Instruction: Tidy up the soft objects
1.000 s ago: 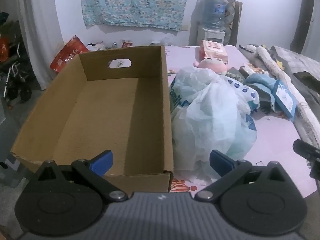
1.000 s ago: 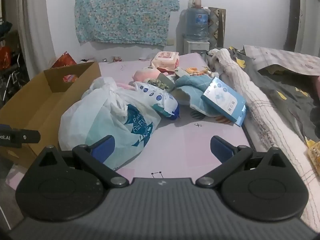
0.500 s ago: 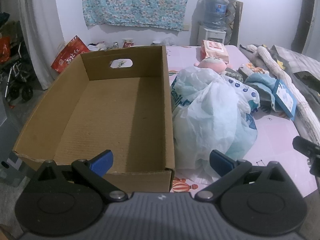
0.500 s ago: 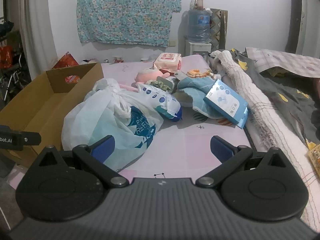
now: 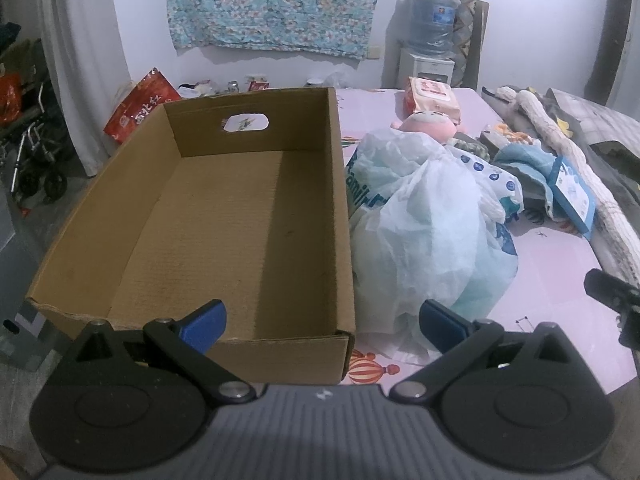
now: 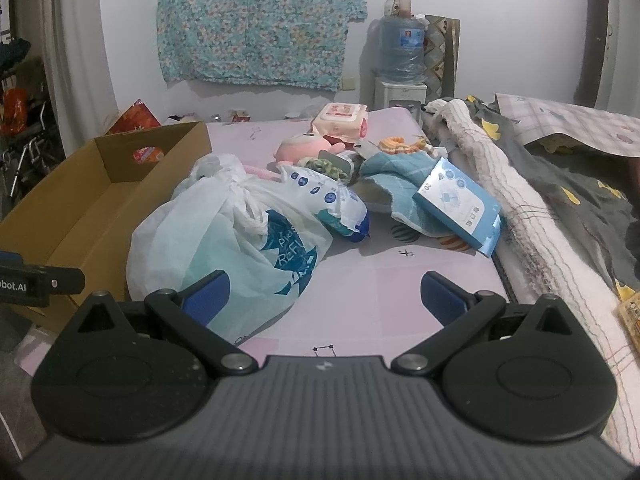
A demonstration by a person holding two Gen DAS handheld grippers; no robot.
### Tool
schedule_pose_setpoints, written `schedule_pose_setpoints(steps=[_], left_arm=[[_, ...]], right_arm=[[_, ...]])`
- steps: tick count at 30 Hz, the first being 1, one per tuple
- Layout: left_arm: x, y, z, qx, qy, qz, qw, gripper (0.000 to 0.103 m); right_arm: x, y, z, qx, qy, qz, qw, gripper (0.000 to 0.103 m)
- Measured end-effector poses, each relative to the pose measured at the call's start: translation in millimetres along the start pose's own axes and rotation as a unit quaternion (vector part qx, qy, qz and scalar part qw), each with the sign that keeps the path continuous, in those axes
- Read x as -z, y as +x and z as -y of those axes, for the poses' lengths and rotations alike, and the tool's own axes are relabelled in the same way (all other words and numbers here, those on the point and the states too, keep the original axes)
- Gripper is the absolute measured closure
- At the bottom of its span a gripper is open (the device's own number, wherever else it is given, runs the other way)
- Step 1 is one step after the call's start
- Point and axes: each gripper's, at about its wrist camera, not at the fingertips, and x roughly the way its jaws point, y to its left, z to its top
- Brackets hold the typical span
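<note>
An empty cardboard box [image 5: 224,216] stands on the pink bed sheet [image 6: 384,280]; the same box [image 6: 80,216] shows at the left of the right wrist view. Beside it lies a knotted white plastic bag [image 5: 424,232] [image 6: 232,236]. Behind the bag are a pink plush toy [image 6: 304,146], a wet-wipes pack [image 6: 340,118], a blue towel [image 6: 400,180] and a blue flat packet [image 6: 458,206]. My left gripper [image 5: 320,322] is open over the box's near right corner, holding nothing. My right gripper [image 6: 324,296] is open and empty, just short of the bag.
A rolled white blanket [image 6: 520,216] and grey bedding [image 6: 580,192] run along the right side of the bed. A water dispenser [image 6: 400,60] stands against the back wall. A red bag [image 5: 140,108] and a folded stroller [image 5: 36,156] sit on the floor to the left.
Both grippers have risen and drawn back slightly, so the box and bag sit a little lower in view. Jaws stay open; nothing was picked up.
</note>
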Motion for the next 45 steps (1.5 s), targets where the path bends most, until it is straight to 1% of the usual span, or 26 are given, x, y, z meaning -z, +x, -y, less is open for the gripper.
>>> schedule_pose_setpoints(steps=[45], left_arm=[[0.4, 0.5, -5.2, -0.013, -0.001, -0.001, 0.9999, 0.000]], right_arm=[[1.9, 7.0, -3.1, -0.003, -0.008, -0.012, 1.000, 0.001]])
